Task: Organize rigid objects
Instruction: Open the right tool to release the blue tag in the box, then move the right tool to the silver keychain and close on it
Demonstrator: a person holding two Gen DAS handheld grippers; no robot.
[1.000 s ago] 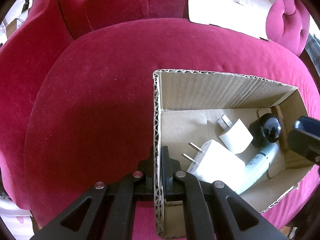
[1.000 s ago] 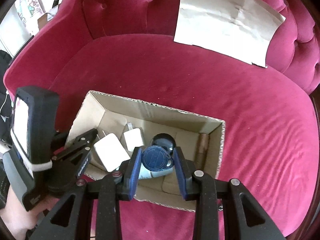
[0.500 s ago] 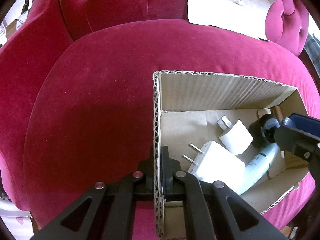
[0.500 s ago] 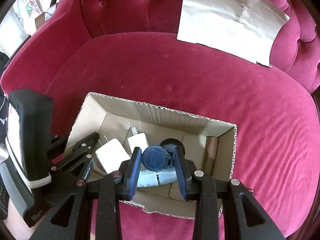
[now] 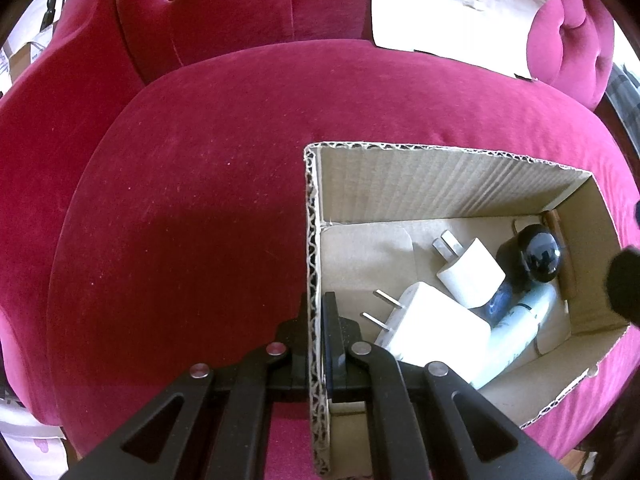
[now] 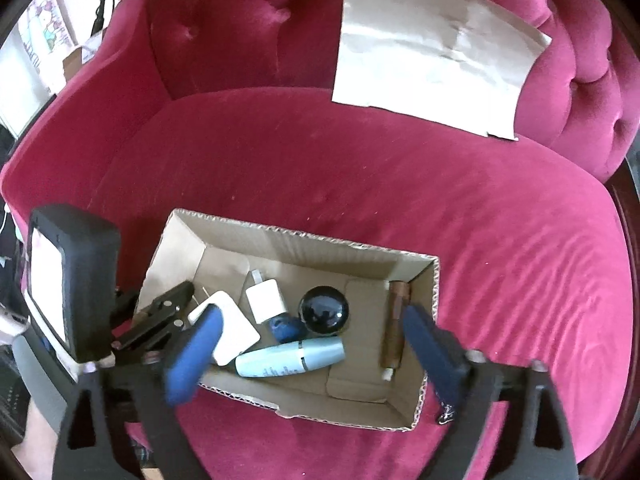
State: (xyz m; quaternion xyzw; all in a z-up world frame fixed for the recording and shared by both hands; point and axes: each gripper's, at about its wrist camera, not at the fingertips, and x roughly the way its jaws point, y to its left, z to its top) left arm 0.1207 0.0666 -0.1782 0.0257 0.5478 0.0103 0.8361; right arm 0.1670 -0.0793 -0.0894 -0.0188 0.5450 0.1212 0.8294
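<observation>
An open cardboard box (image 5: 440,184) sits on the red seat, and my left gripper (image 5: 316,312) is shut on its near left wall. Inside lie a large white charger (image 5: 432,328), a small white charger (image 5: 472,276), a black ball-shaped thing (image 5: 536,256), a pale blue tube (image 5: 520,324) and a brown cylinder (image 6: 394,324). My right gripper (image 6: 312,314) hovers over the box (image 6: 304,248), its jaws opening wide with nothing pressed between the pads. The round blue tag (image 6: 286,328) lies on the box floor beside the black ball (image 6: 324,312), above the tube (image 6: 292,358).
The box rests on a red velvet armchair seat (image 6: 400,200) with a tufted back. A beige paper sheet (image 6: 432,56) leans on the backrest. A person's hand (image 6: 36,428) shows at the lower left behind the left gripper (image 6: 172,308).
My right gripper's jaws have sprung apart and the blue tag they held now lies in the box by the black ball. The left gripper keeps its hold on the box wall.
</observation>
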